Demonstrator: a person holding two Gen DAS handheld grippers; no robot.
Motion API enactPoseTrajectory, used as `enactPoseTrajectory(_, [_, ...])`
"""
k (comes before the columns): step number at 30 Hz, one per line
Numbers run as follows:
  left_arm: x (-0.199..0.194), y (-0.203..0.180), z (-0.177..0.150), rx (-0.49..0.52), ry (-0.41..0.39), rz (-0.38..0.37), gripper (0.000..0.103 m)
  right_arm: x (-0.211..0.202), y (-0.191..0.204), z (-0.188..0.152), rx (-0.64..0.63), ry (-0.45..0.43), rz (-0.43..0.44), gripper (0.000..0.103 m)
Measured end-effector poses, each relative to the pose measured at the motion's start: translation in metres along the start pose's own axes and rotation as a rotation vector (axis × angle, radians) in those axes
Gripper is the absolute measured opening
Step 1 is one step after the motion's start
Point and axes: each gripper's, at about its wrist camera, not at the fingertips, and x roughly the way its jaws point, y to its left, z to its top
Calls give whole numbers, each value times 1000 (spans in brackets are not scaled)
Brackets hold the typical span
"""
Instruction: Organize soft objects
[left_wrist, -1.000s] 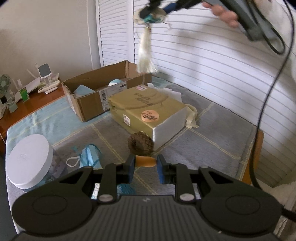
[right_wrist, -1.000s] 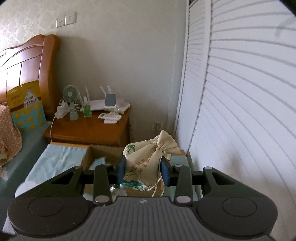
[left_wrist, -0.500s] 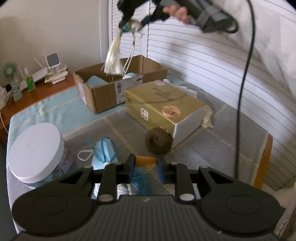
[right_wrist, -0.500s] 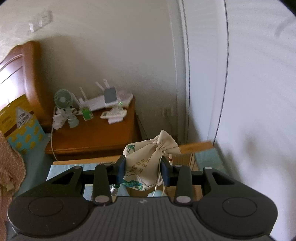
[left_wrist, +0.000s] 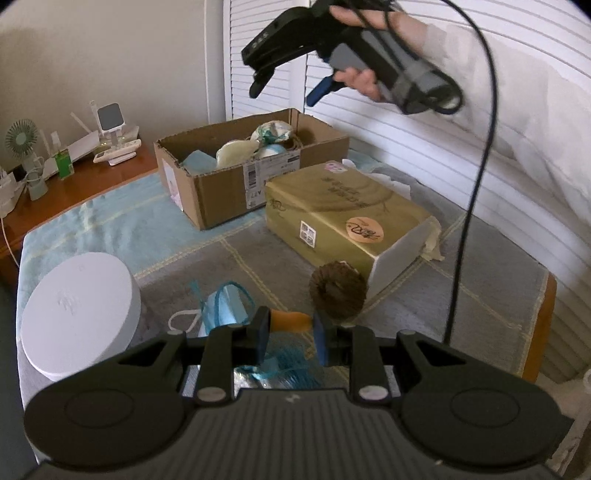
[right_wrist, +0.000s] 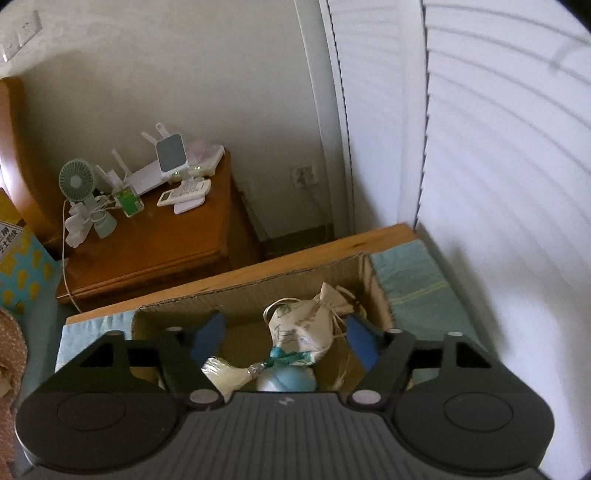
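The cream drawstring pouch (right_wrist: 301, 328) with a teal tie and cream tassel (right_wrist: 225, 376) lies inside the open cardboard box (right_wrist: 240, 299), free of my right gripper (right_wrist: 284, 336). That gripper's jaws are opening and its blue pads stand well apart above the pouch. From the left wrist view the right gripper (left_wrist: 286, 90) hangs over the box (left_wrist: 221, 199), with the pouch (left_wrist: 273, 131) in it. My left gripper (left_wrist: 290, 334) is shut on a small orange piece (left_wrist: 290, 320) with a teal tassel (left_wrist: 291, 373) hanging below it, low over the bed.
A gold wrapped package (left_wrist: 347, 214) lies beside the box, a brown fuzzy ring (left_wrist: 338, 291) against its end. A blue face mask (left_wrist: 225, 310) and a white round lidded tub (left_wrist: 77, 314) sit at the left. A wooden nightstand (right_wrist: 159, 240) carries a fan and small devices.
My right gripper came down over the cardboard box and let go of the pouch, which now lies in the box. The left gripper still grips the orange piece.
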Motion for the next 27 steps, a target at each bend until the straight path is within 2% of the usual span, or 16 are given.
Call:
enactPoseTrajectory(2, [1,-1,2,3,3,4,24,-4,-1,0,-33,3,4,85])
enactPoseTrajectory(4, [1,-1,3,3,6,4,24,-11,-5,-2,-61,-1,3,96])
enactPoseTrajectory(6, [0,-3,4,0,9,7,24,-20,-9,-5,-91,-7,19,101])
enactPoseTrajectory(13, [-5,-9,16,3,21,22,24,-56,-31,-33,-141,-26,73,103])
enactPoseTrajectory(22, [-10,-13,45,6,16,53,24,-100,-61,-100,-192,-169,70,103])
enactPoseTrajectory(27, [-5,-10,68,5,-5,75,24,-117,-68,-130,-240,-212,71,103])
